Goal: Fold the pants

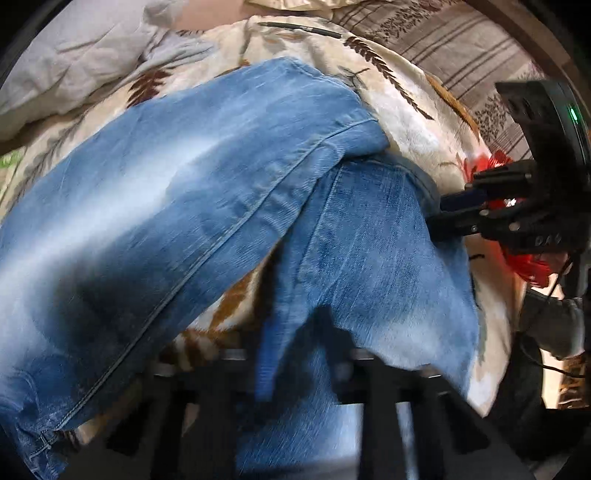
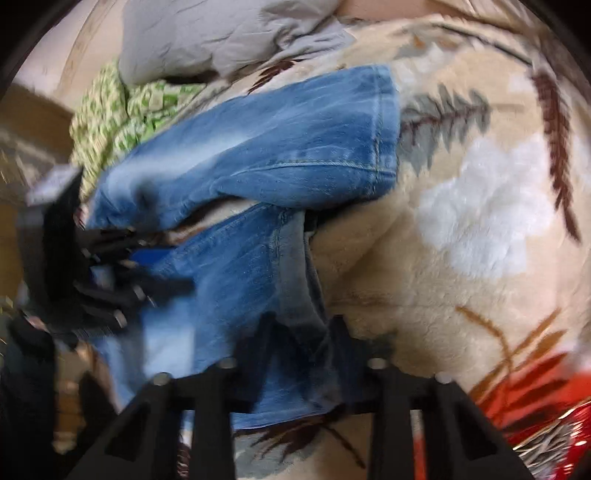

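Faded blue jeans (image 1: 207,177) lie partly lifted over a cream floral blanket (image 1: 402,107). My left gripper (image 1: 295,369) is shut on the jeans' fabric, which drapes over its fingers. The right gripper (image 1: 439,218) shows at the right of the left wrist view, its fingers closed on the jeans' edge. In the right wrist view the jeans (image 2: 295,147) run from a hemmed leg end at top centre down into my right gripper (image 2: 299,354), which is shut on the denim. The left gripper (image 2: 162,284) shows there at the left, clamped on the cloth.
A grey pillow (image 1: 74,62) lies at the back left, and it also shows in the right wrist view (image 2: 221,33). A green patterned cloth (image 2: 114,110) sits beside the jeans. A grey striped sheet (image 1: 454,40) lies behind the blanket. Red fabric (image 2: 524,398) is at lower right.
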Motion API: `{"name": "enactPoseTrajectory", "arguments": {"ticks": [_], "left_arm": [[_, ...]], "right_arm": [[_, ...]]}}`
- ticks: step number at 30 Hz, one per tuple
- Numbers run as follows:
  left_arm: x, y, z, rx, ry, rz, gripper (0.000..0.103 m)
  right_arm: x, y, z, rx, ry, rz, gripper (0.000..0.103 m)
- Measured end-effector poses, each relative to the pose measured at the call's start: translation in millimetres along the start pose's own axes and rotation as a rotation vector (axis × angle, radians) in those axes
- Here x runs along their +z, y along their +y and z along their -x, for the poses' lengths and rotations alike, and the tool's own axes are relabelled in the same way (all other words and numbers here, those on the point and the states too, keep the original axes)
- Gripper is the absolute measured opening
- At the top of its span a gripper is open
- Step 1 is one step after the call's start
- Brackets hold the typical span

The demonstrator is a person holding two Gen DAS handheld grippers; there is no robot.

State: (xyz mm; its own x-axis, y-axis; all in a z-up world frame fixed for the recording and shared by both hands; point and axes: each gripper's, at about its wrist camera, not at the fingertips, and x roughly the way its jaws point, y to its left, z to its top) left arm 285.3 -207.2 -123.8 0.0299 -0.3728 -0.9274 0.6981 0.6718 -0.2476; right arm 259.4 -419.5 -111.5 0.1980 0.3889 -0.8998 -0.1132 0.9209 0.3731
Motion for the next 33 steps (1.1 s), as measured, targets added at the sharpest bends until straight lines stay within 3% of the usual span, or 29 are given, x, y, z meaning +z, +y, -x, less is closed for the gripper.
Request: {"name": "enactPoseTrajectory", "arguments": {"ticks": [1, 2, 8, 14, 20, 22, 23, 24, 25, 26, 27, 29, 33], "left_arm": [[-1, 1, 2, -0.015, -0.003, 0.009, 0.007], [-7, -3, 9, -0.023, -0.014, 0.004, 0.006], [-11, -39, 33, -0.023, -0.072, -0.085, 0.005], [15, -73, 43, -0.054, -0.142, -0.126, 0.005], [36, -76, 16, -0.003, -0.087, -0.112, 0.009], [37, -68, 18, 0.026, -0.108, -0.066, 0.031], [36, -65, 23, 0.040, -0.125, -0.039, 0.059], [34, -62, 30, 0.066, -0.151, -0.022, 0.081], [31, -61, 39, 0.106, -0.187, -0.017, 0.085], [29, -61, 46, 0.127, -0.210, -0.020, 0.085], [26, -60, 52, 0.133, -0.217, -0.023, 0.085], [15, -58, 67, 0.153, -0.221, -0.023, 0.086], [-18, -53, 93, 0.235, -0.221, -0.041, 0.087]], "right_arm": [[-1, 4, 2, -0.004, -0.003, 0.022, 0.017], [-2, 8, 5, 0.003, -0.007, 0.030, 0.016], [-29, 27, 53, -0.016, -0.107, 0.070, 0.016], [-64, 25, 120, -0.075, -0.225, 0.041, 0.016], [-74, 11, 124, -0.112, -0.210, -0.031, 0.018], [-72, 3, 115, -0.121, -0.175, -0.077, 0.023], [-72, 0, 114, -0.147, -0.168, -0.103, 0.023], [-71, -3, 114, -0.170, -0.171, -0.120, 0.028], [-71, -3, 115, -0.172, -0.181, -0.124, 0.036], [-71, -3, 118, -0.169, -0.194, -0.127, 0.065], [-73, -3, 123, -0.168, -0.221, -0.137, 0.086], [-75, 1, 134, -0.162, -0.292, -0.149, 0.087], [-79, 16, 144, -0.187, -0.333, -0.115, 0.087]]}}
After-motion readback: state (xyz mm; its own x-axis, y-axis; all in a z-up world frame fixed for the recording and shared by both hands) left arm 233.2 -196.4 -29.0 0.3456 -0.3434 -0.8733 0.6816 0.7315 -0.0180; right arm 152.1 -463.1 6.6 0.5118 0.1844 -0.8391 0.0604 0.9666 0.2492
